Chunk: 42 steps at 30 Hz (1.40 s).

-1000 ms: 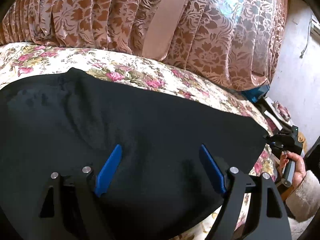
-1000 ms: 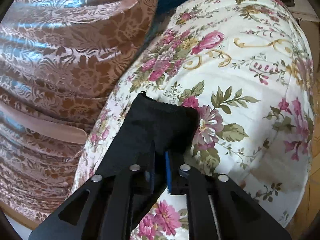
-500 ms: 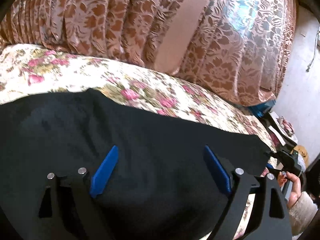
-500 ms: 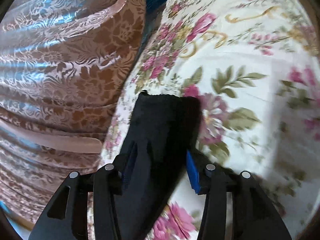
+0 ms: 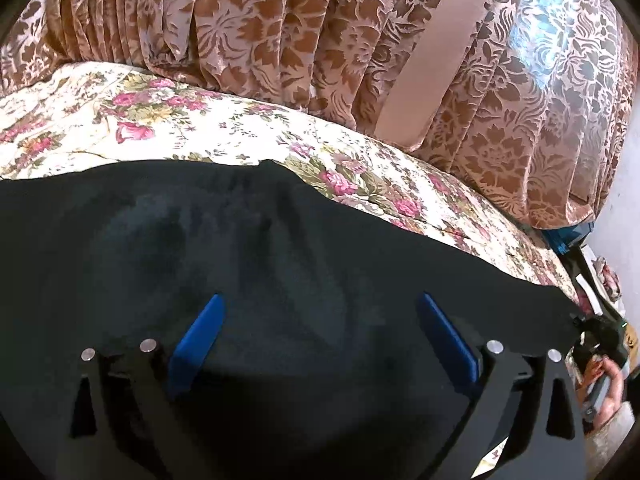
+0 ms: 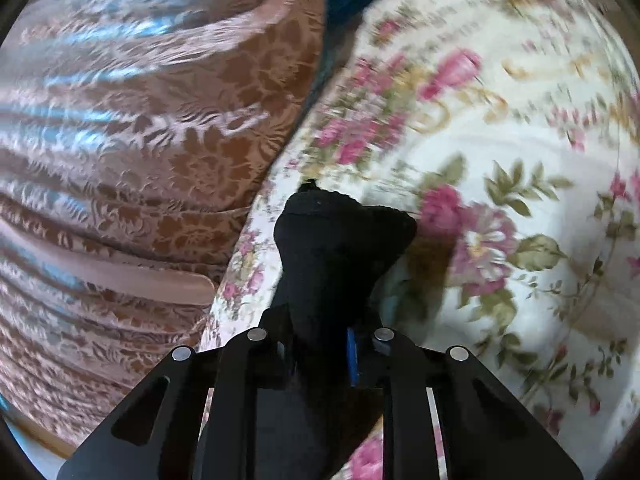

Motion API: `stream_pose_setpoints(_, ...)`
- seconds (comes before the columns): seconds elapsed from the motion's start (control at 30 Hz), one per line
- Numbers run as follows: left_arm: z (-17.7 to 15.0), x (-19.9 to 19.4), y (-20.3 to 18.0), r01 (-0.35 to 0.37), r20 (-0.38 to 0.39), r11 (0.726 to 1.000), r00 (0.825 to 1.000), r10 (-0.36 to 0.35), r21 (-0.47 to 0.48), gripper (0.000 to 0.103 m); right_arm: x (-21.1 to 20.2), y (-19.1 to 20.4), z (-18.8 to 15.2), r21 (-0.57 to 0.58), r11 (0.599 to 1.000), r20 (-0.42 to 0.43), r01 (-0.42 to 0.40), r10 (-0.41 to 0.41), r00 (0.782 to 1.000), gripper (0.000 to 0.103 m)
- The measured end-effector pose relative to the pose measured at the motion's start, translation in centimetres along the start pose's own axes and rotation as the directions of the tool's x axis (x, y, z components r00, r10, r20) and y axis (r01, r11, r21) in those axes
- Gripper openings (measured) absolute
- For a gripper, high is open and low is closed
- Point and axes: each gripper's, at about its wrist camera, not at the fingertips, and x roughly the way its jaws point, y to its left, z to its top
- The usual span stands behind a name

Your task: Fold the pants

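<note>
Right hand-held gripper (image 6: pixel 320 354) clenched on the black pants (image 6: pixel 336 248) hem, probably to carry it over. Left hand-held gripper (image 5: pixel 320 332) spread wide above the pants, grasping nothing.

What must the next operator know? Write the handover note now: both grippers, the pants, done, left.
Left gripper: open, above the black fabric pants, holding nothing.
Right gripper: shut on a bunched end of the pants.
The pants lie spread on the floral bedspread, beside the brown patterned curtain.
Done: one end gripped.
Left: no finished fold shows; probably grip with the left, then carry the end over.
</note>
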Motion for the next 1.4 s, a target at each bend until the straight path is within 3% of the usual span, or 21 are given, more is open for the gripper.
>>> stream_pose_setpoints(0.17,0.2,-1.8,1.7,-0.062,0.065,0.997,0.996,0.064,-0.043,0.098,-2.2,5.7,-1.2,-0.141,0.99,0.043,-0.009,0.015,0.999,0.018)
stream_pose_setpoints(0.3,0.0,-2.7,4.3,-0.128,0.092,0.987,0.986,0.137,-0.1,0.099,-3.4,10.9,-3.2,-0.283,0.959,0.062,-0.03,0.049,0.997,0.018)
stream_pose_setpoints(0.47,-0.8,-3.1,5.8,-0.121,0.088,0.987,0.988,0.131,-0.106,0.099,-4.1,17.0,-6.7,-0.467,0.878,0.037,-0.102,0.135,0.99,0.018)
stream_pose_setpoints(0.7,-1.7,-3.1,5.4,-0.118,0.079,0.989,0.989,0.125,-0.089,0.101,-2.6,23.1,-13.8,-0.637,0.728,-0.134,-0.252,0.217,0.967,0.018)
stream_pose_setpoints(0.87,-1.8,-2.9,5.1,-0.133,0.058,0.99,0.989,0.136,-0.054,0.101,-0.4,24.9,-19.1,-0.695,0.641,-0.262,-0.326,0.197,0.945,0.018)
stream_pose_setpoints(1.07,-2.1,-3.0,5.3,-0.129,0.062,0.99,0.989,0.132,-0.053,0.101,3.0,24.7,-26.5,-0.769,0.512,-0.392,-0.382,0.093,0.915,0.018)
stream_pose_setpoints(1.4,-2.5,-3.2,5.0,-0.129,0.06,0.992,0.99,0.13,-0.014,0.101,6.2,22.1,-32.1,-0.801,0.436,-0.478,-0.41,-0.055,0.876,0.02)
